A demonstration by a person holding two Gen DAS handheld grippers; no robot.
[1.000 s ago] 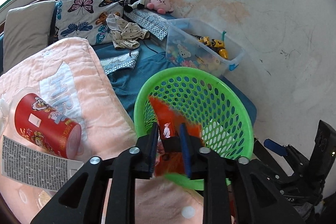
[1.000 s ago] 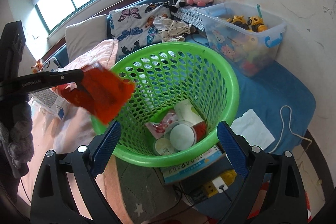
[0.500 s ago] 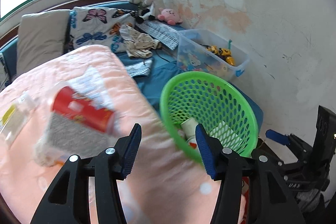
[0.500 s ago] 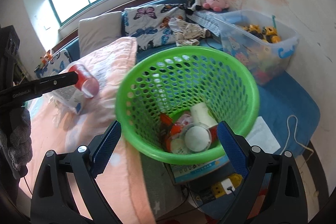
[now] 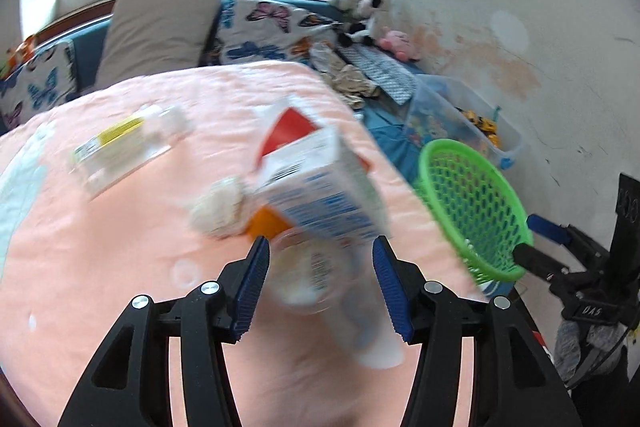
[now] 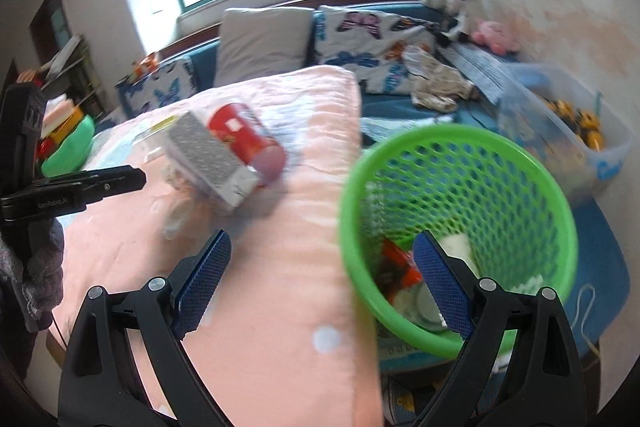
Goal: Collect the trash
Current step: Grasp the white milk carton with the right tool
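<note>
**Trash pile in front of my left hand-held gripper, basket off to the right**

My left hand-held gripper (image 5: 320, 283) hangs over the pink blanket (image 5: 120, 247) on the bed, its blue pads parted to a middling width and closed on nothing. Just ahead of the tips, and blurred, lies a heap of trash: a white carton (image 5: 320, 183) with blue print and a red-and-white end, a crumpled white wad (image 5: 218, 207) touching its left side, and a clear plastic cup (image 5: 316, 275) that shows between my two pads, though the pads do not press on it. Farther left on the blanket lies a clear wrapper with a yellow label (image 5: 120, 143), well apart from the heap.

The green basket (image 5: 480, 211) stands off the blanket's right edge, well to the right of this gripper.

My right hand-held gripper (image 6: 320, 283) is spread wide and holds nothing. Its left pad is over the blanket, its right pad over the basket's mouth (image 6: 460, 147). Down in the basket I see an orange wrapper (image 6: 396, 263) and some white round lids; the rest is too blurred to tell. From this view the carton (image 6: 212, 159) lies beside a red can (image 6: 248, 139), both touching, up and left of my pads. The left gripper's black finger (image 6: 92, 183) reaches in from the left edge, near that carton.
</note>
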